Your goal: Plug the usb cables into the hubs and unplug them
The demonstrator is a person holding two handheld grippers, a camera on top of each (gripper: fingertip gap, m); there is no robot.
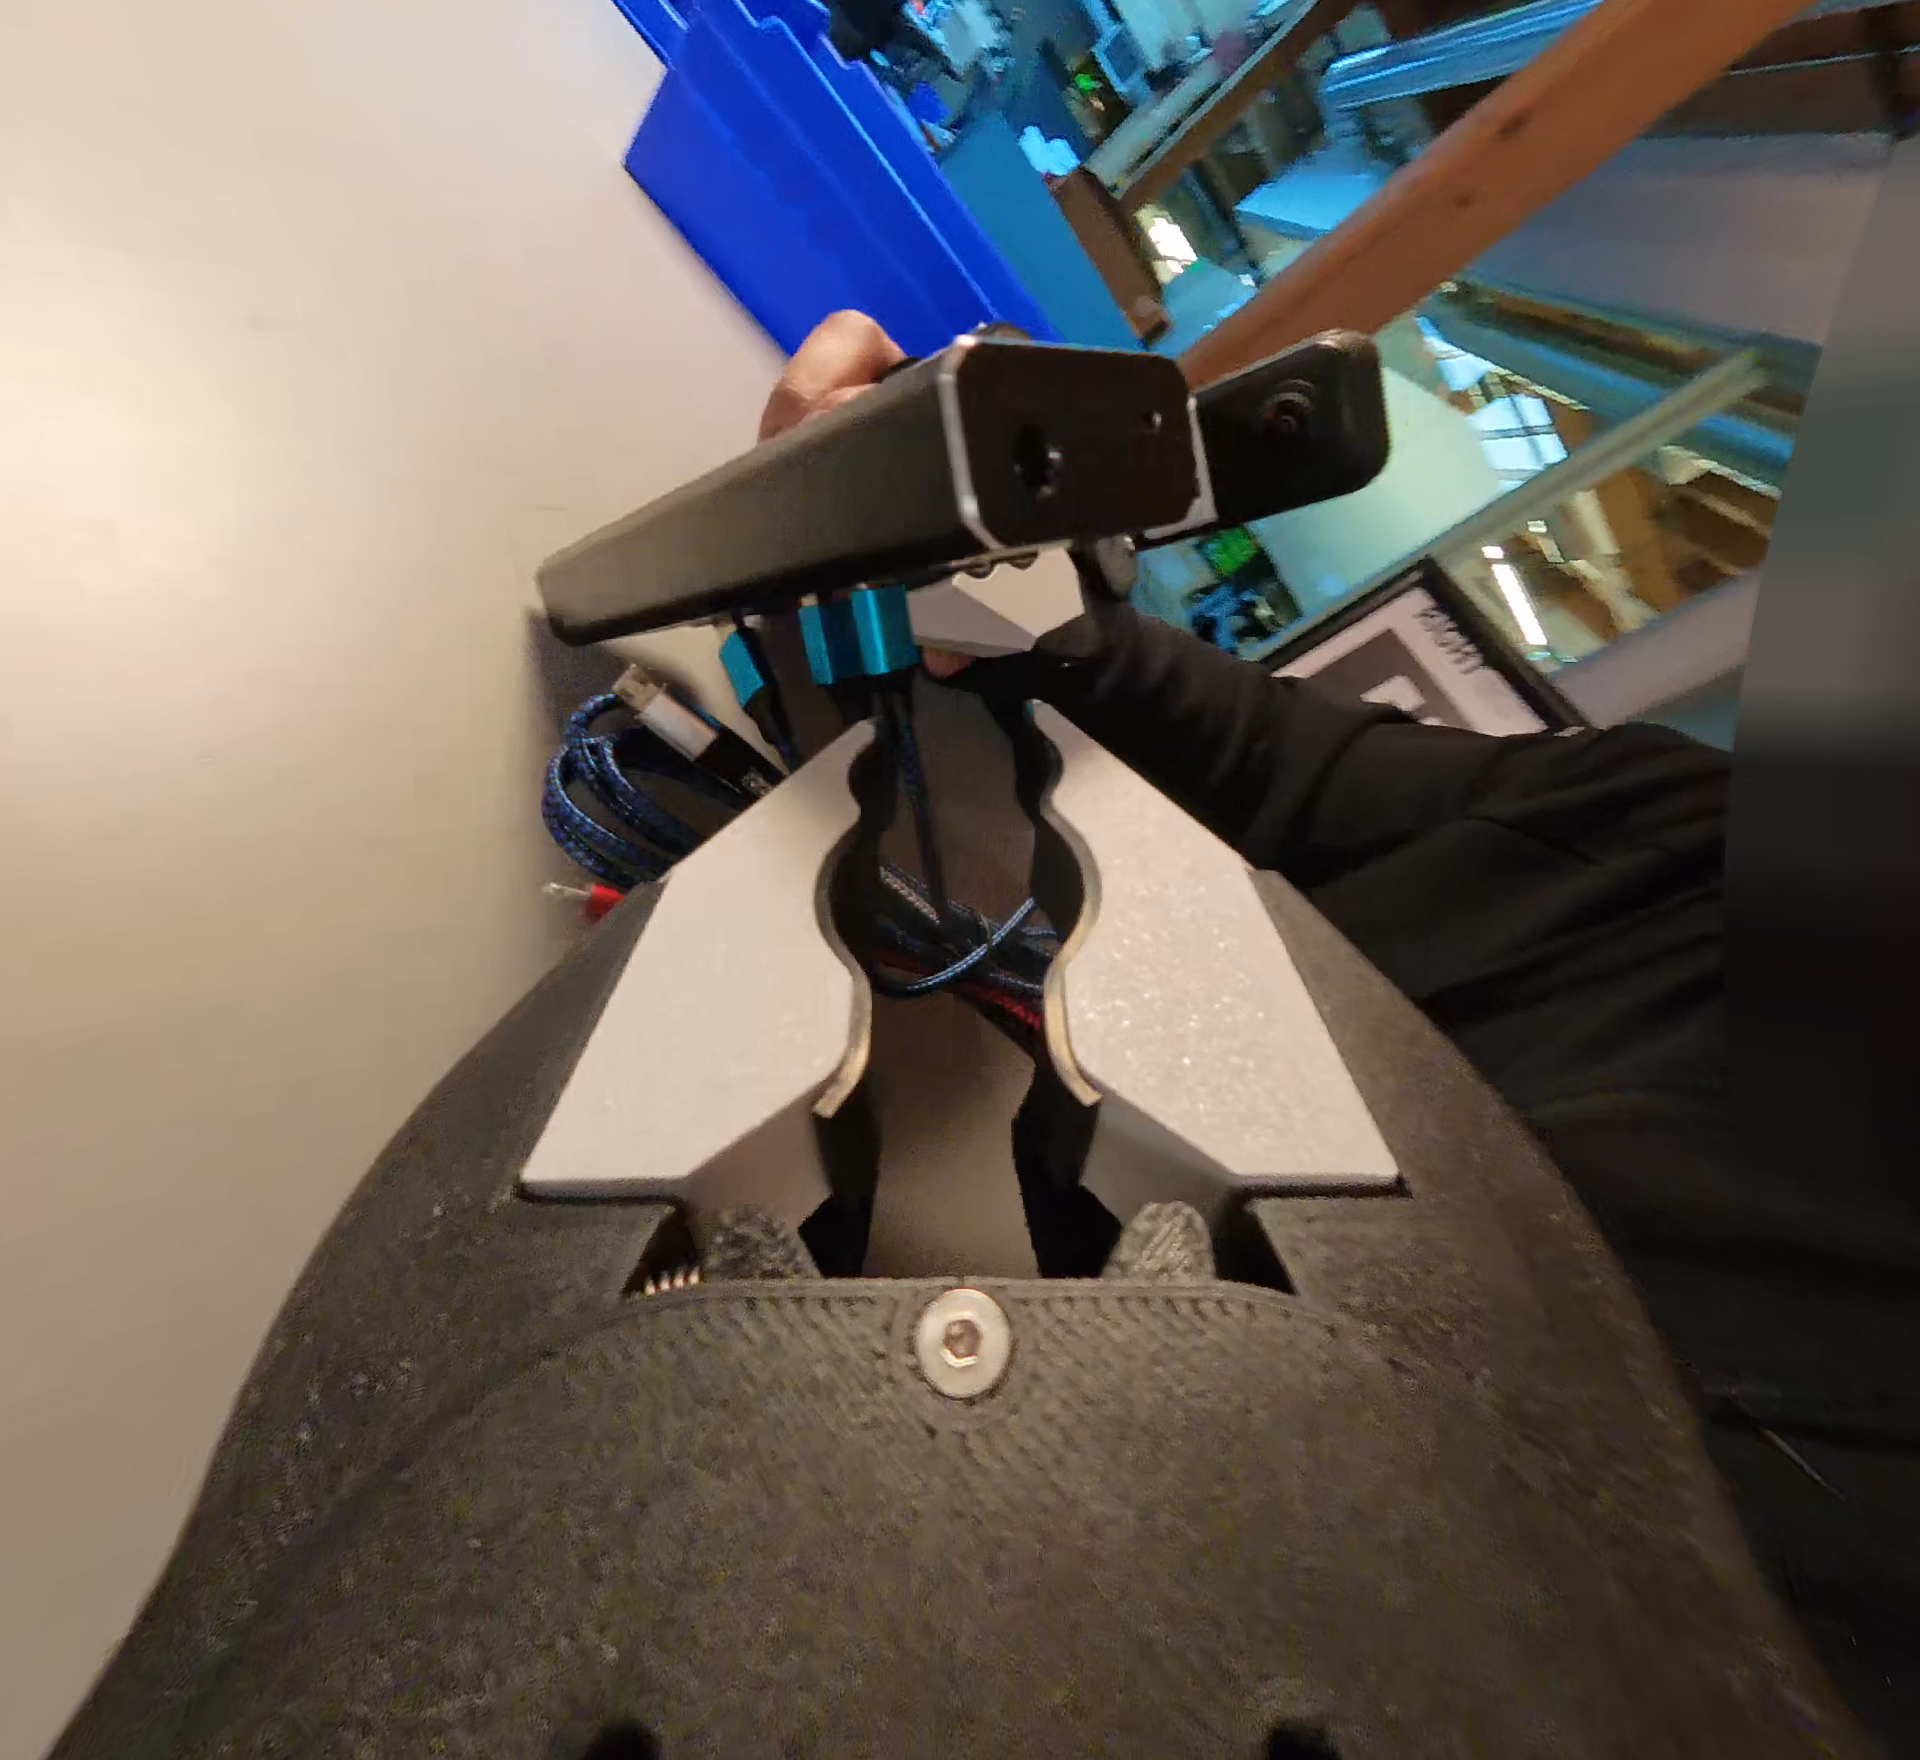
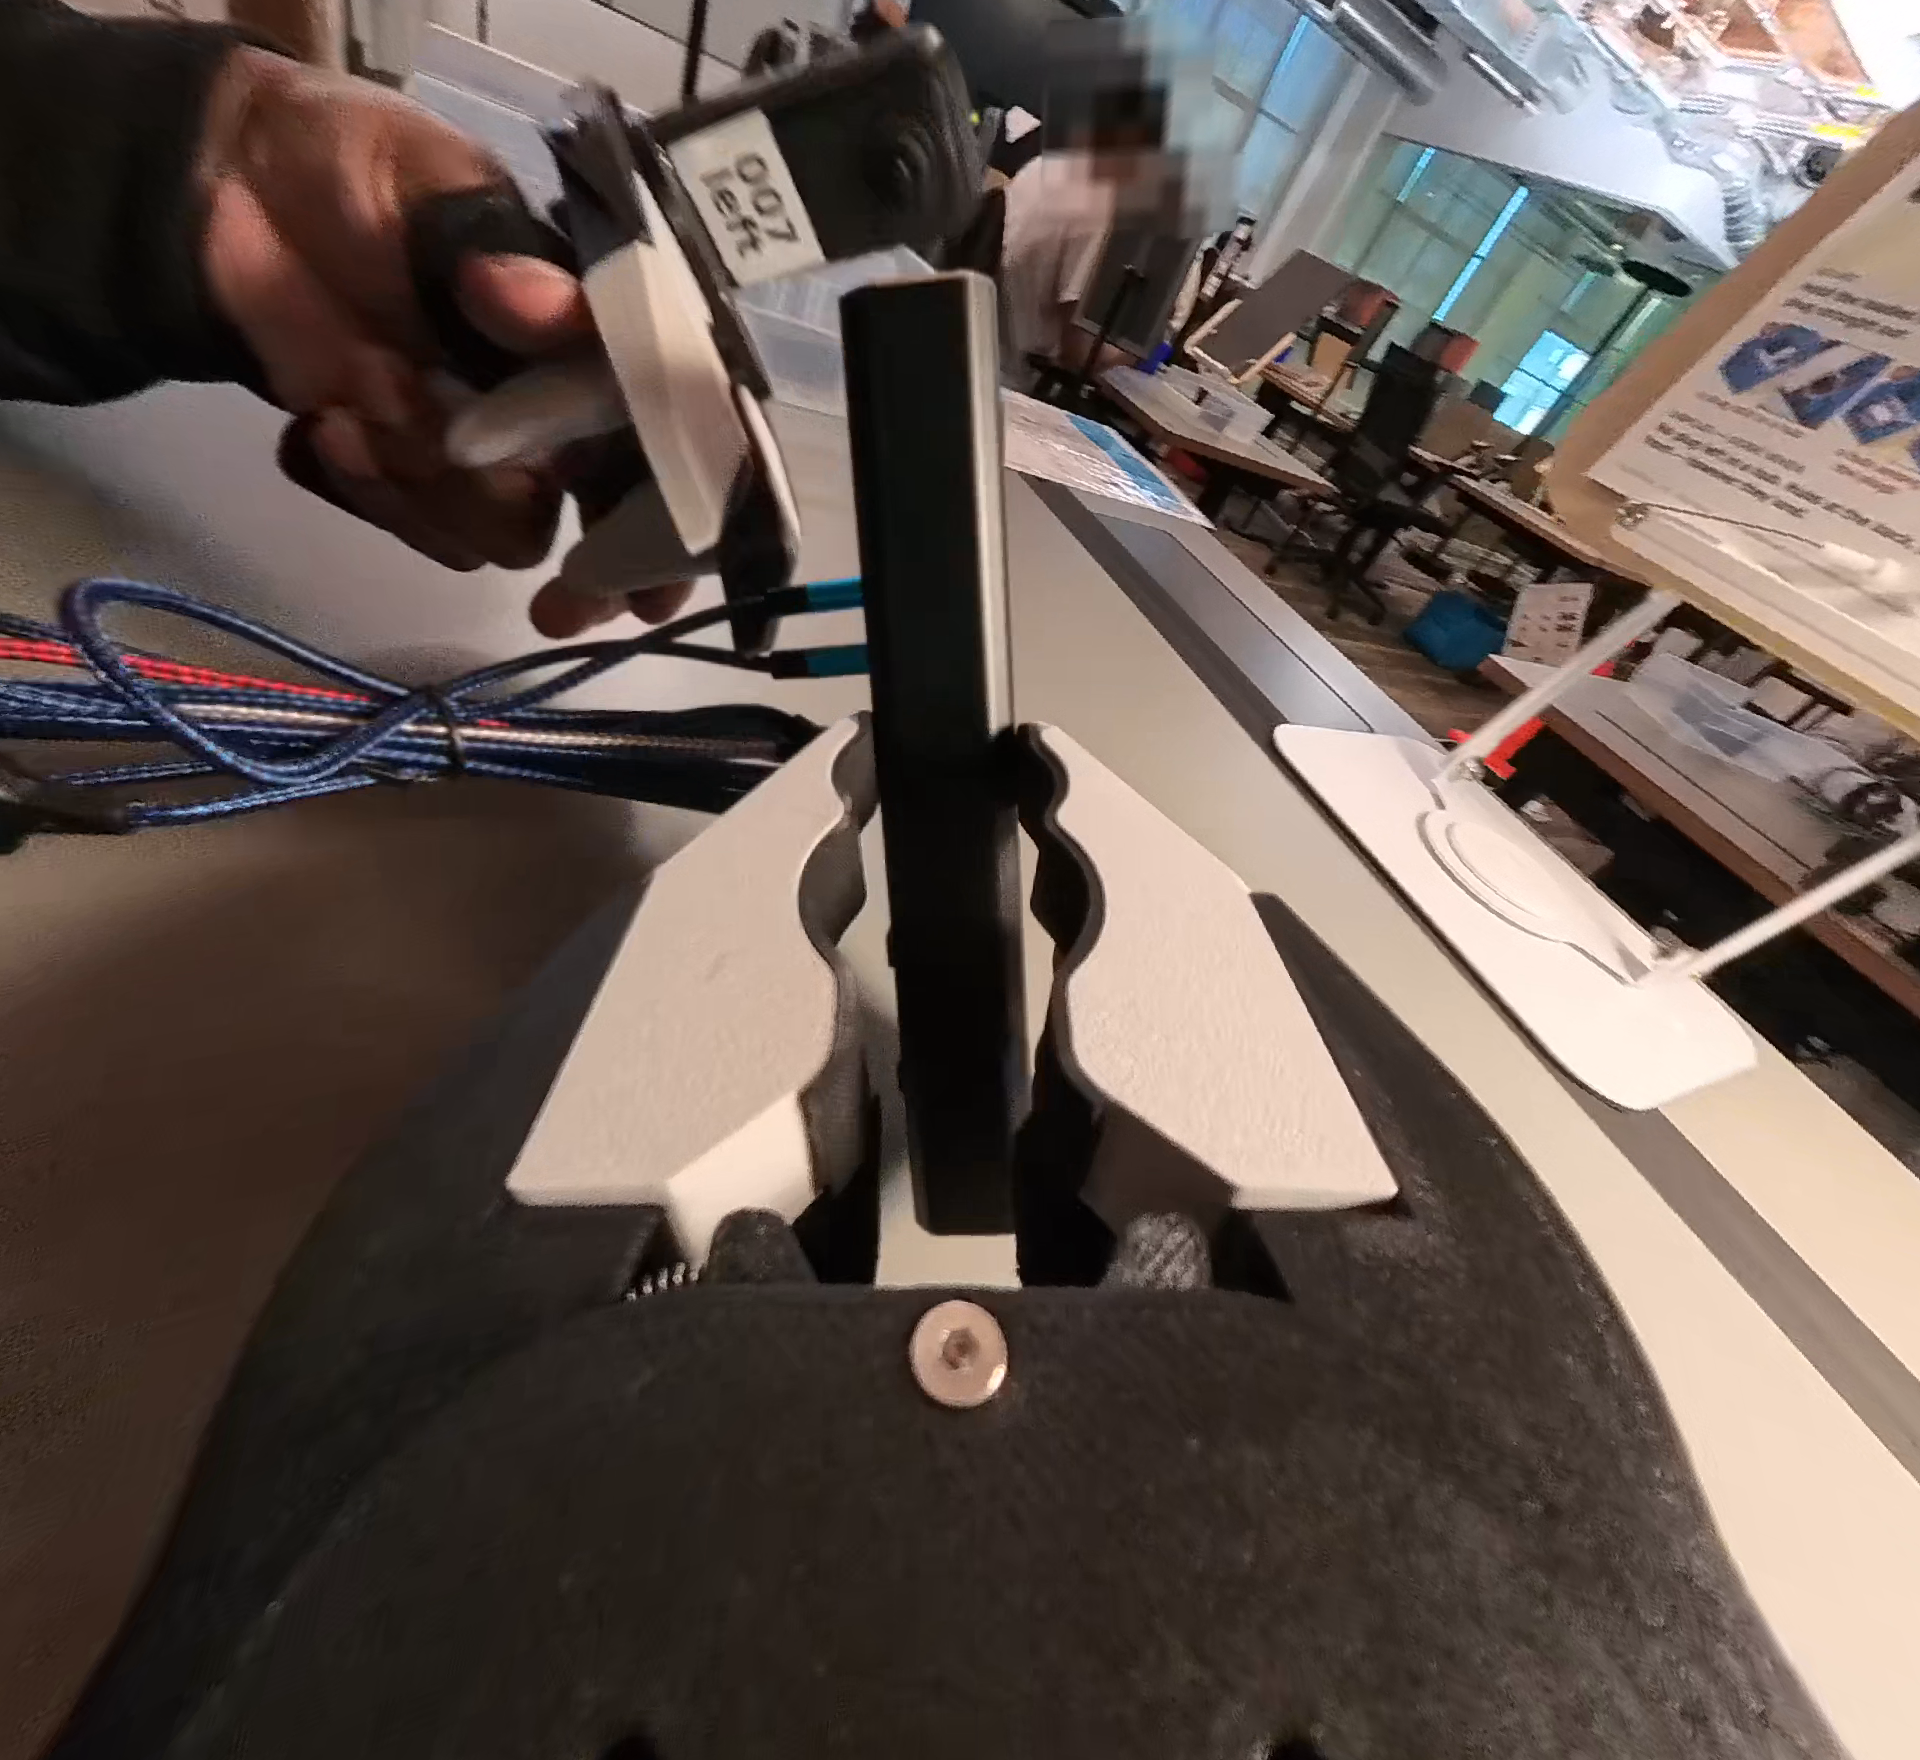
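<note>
with the right hand-held gripper (image 2: pixel 940 754) clenched on the black hub (image 2: pixel 930 671) and the left hand-held gripper (image 1: pixel 951 723) parted around a teal-plugged cable (image 1: pixel 914 775), risks tilting the hub and bending seated plugs (image 1: pixel 852 635).

Hub (image 2: pixel 940 671): matt black casing, bright metal edge trim. Plugs (image 1: pixel 854 635) at hub: glossy teal metal. Cables (image 2: pixel 312 713) beside hub: braided cloth sheath. Gripper (image 1: pixel 951 837): rough printed plastic body, smooth grey fingers (image 1: pixel 727 983).

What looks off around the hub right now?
Nothing broken. The hub is held up, clamped in the right gripper, with two teal plugs in it. Their cables trail in a knotted bundle, which may snag. One silver plug lies loose.
</note>
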